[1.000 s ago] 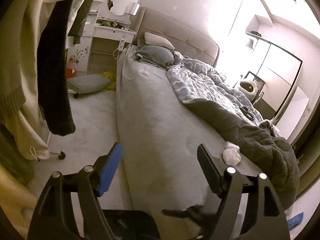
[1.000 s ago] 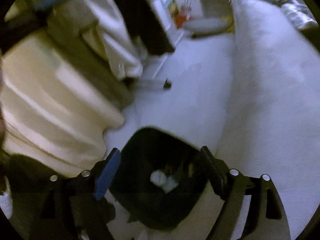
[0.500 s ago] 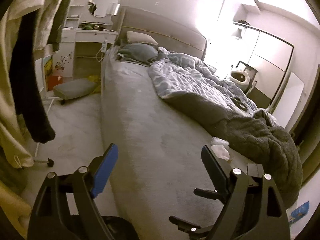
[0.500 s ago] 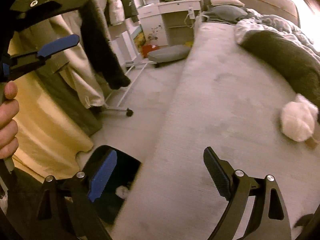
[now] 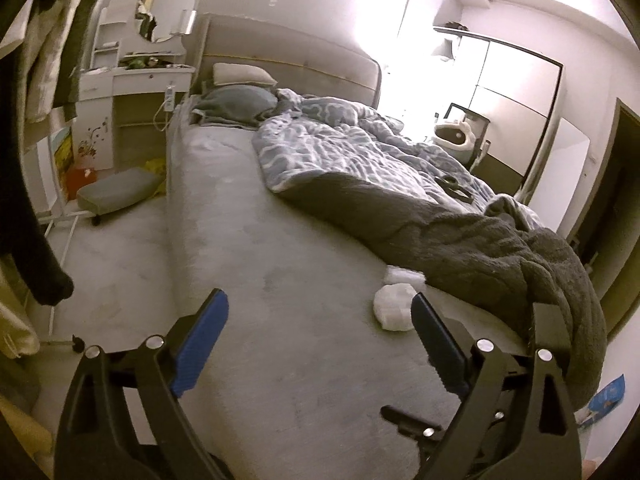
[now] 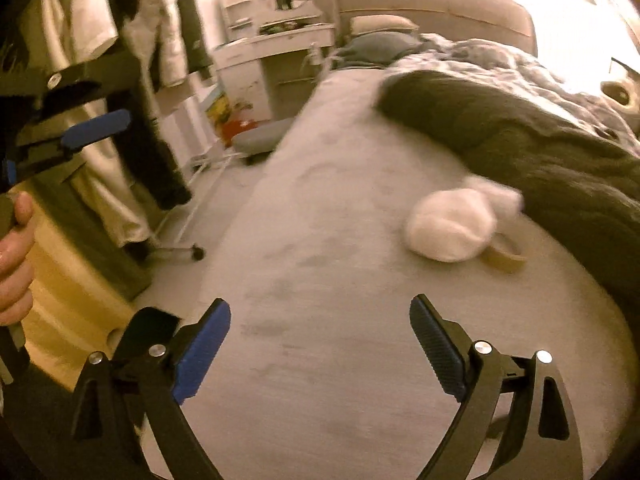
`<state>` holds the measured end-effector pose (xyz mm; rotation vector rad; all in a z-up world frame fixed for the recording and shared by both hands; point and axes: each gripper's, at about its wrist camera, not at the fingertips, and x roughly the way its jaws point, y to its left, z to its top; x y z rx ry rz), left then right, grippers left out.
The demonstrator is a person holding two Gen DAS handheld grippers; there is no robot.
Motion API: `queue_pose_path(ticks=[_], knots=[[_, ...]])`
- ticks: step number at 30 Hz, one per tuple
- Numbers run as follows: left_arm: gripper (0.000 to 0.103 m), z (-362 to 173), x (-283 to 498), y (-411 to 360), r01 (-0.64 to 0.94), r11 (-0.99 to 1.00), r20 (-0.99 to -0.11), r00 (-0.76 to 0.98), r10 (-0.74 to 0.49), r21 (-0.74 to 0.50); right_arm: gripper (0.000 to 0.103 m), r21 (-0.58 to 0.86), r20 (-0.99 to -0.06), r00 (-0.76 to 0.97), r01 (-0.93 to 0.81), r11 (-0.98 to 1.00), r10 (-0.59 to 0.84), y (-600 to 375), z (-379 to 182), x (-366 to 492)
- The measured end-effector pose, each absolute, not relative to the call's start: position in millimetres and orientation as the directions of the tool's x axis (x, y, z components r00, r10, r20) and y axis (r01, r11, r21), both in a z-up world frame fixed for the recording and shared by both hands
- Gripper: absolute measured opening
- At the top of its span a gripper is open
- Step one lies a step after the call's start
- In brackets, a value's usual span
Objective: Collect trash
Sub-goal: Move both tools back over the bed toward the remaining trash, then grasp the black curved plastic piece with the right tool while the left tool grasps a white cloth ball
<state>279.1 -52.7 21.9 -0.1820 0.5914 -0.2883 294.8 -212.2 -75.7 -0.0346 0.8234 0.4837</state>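
Your left gripper [image 5: 320, 320] hangs over the grey bed [image 5: 280, 280], its blue-padded jaws spread wide with nothing between them. In the left wrist view, the crumpled white tissue [image 5: 394, 306] lies on the bare sheet at centre right of the frame, just beside the tip of the gripper's right-hand finger [image 5: 438, 346]; whether they touch you cannot tell. A second white wad [image 5: 404, 277] sits just above it in the frame, right at the edge of the dark grey blanket [image 5: 500, 248], which is heaped along the right side of the bed. A blue-patterned duvet [image 5: 352, 148] covers the upper middle of the frame, with pillows [image 5: 240, 88] against the headboard.

Your right gripper [image 6: 320, 336] is likewise released, its jaws wide apart and empty, low in the frame over the sheet. In the right wrist view the tissue [image 6: 450, 224] shows as a rounded white lump at centre right, well above the jaws, with the second wad [image 6: 500, 194] behind it against the blanket. A roll of tan tape [image 6: 503, 255] lies on the sheet touching the lump's lower right side. At the left edge of that frame your left hand [image 6: 14, 256] grips the other tool's handle, and hanging clothes [image 6: 120, 100] fill the upper left. A dark bin [image 6: 150, 320] peeks out at lower left, beside the bed.
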Motion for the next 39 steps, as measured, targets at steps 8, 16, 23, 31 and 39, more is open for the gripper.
queue_pose_path(ticks=[8, 16, 23, 31, 39], knots=[[0.096, 8.9, 291.7, -88.1, 0.245, 0.944, -0.531, 0.782, -0.327, -0.221, 0.093, 0.133, -0.710, 0.637, -0.299, 0.945, 0.301, -263.9, -81.9, 295.8], [0.096, 0.9, 303.1, -117.7, 0.281, 0.938, -0.540, 0.767, -0.347, -0.203, 0.093, 0.152, -0.739, 0.618, -0.235, 0.960, 0.268, -298.1, -97.4, 297.9], [0.096, -2.8, 307.3, -147.7, 0.332, 0.933, -0.531, 0.770, -0.353, -0.137, 0.092, 0.188, -0.746, 0.602, -0.218, 0.958, 0.283, -312.4, -105.1, 293.1], [0.096, -18.8, 319.5, -178.6, 0.357, 0.926, -0.558, 0.747, -0.362, -0.124, 0.068, 0.206, -0.764, 0.577, -0.206, 0.957, 0.289, -323.5, -112.3, 285.5], [0.096, -37.8, 331.5, -201.1, 0.358, 0.930, -0.591, 0.735, -0.333, -0.079, 0.056, 0.244, -0.768, 0.555, -0.209, 0.947, 0.320, -333.6, -117.5, 282.2]])
